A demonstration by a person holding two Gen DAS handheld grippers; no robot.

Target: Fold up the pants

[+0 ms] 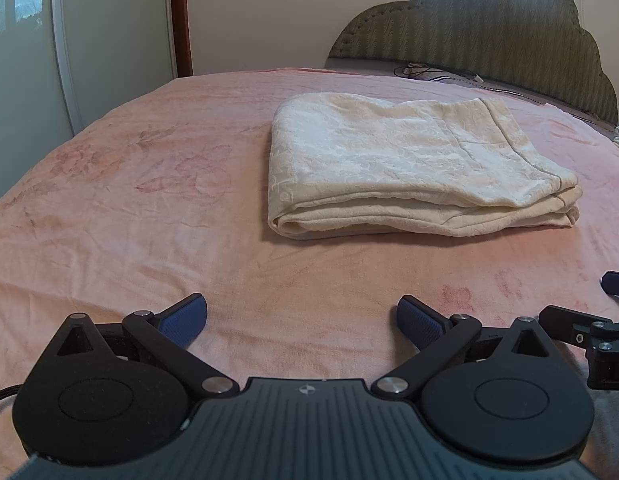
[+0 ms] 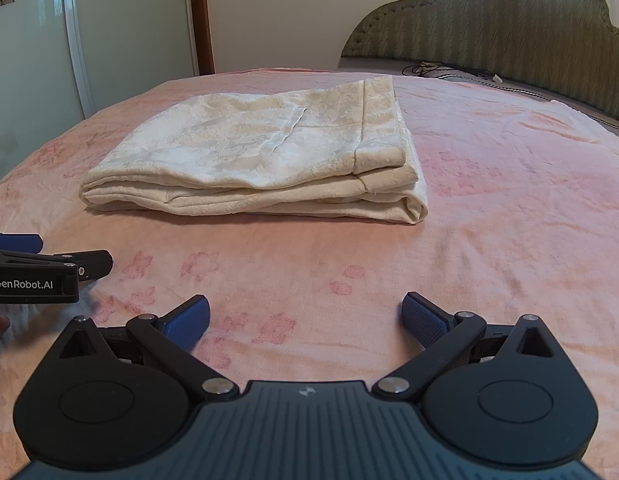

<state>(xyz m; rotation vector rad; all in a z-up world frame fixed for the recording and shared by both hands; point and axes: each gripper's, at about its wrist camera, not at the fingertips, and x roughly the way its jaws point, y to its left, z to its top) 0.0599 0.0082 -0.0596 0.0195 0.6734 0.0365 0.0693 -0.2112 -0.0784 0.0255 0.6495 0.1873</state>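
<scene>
Honestly, this one looked pretty much finished to me. Nearest the cameras, the left gripper (image 1: 302,322) sat with its blue pads spread wide and nothing between them, hovering low over the pink bedspread (image 1: 129,240) by the near edge of the bed, and the right gripper (image 2: 305,320) was the same deal: released, empty, just beside its partner. Neither one touched any fabric. Further out, around the middle of the bed, the cream pants (image 2: 253,160) lay in a tidy multi-layer rectangle, edges stacked fairly square, hems lined up on one side and the fold rounded on the other. Past that, cables (image 2: 429,68) lay at the far edge under the green headboard (image 2: 509,32). If anything was left, I'd guess maybe a little smoothing or one more fold, nothing big.
</scene>
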